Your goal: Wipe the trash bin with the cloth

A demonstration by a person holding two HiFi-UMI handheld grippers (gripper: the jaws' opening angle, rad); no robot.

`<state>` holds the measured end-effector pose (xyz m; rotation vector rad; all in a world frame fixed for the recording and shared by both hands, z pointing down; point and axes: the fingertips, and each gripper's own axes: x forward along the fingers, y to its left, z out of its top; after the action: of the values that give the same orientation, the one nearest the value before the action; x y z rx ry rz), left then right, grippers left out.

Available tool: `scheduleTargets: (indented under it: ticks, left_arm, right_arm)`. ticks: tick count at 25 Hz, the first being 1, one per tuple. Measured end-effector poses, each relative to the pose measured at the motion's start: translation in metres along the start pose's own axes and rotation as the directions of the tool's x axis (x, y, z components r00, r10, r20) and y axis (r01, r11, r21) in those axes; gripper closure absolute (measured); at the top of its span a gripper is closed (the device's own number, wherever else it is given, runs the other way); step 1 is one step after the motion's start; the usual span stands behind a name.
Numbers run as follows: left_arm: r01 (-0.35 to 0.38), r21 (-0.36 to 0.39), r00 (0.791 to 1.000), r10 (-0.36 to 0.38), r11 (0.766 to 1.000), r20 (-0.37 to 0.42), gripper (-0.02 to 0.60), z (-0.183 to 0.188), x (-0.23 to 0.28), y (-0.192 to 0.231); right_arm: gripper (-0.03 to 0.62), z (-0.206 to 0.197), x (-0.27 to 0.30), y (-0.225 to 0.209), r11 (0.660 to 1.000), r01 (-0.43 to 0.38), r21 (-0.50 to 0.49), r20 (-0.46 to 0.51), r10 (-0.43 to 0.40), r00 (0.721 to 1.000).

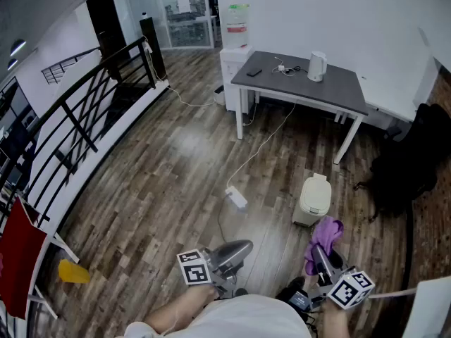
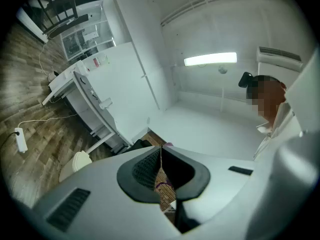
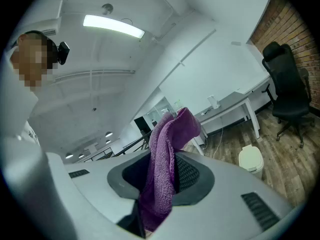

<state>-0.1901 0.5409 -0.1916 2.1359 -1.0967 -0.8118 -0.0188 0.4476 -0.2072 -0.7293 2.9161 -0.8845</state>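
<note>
Holding phase: right gripper [image 1: 322, 258] clamped on the cloth [image 1: 324, 234], left gripper [image 1: 238, 249] closed and empty. Bin [image 1: 315, 199] stands on the floor just beyond, apart from the cloth. Next move, as judged: bring cloth down onto bin.

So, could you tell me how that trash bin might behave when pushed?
The trash bin looks small and plastic, so it is probably light. Standing free on the smooth wood floor, it may slide or tip when the purple cloth presses on it.

White shirt [image 1: 243, 319]; grey, black-padded fingers [image 3: 193, 175].
</note>
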Motion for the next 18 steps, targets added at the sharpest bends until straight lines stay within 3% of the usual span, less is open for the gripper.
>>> scheduleTargets:
  ticks: [11,18]
  left_arm:
    - [-0.003,0.002,1.000,0.003,1.000,0.004,0.572,0.0006,0.0033,0.0005]
    - [-0.004,0.002,1.000,0.004,1.000,0.004,0.572,-0.0020,0.0025,0.0008]
  right_arm:
    - [0.487,-0.0002,0.0015,0.0014,1.000,-0.006,-0.030,-0.010,0.006,1.000]
    - [0.487,0.0008,0.0060,-0.0005,0.997,0.037,-0.064,-0.019,-0.038,0.999]
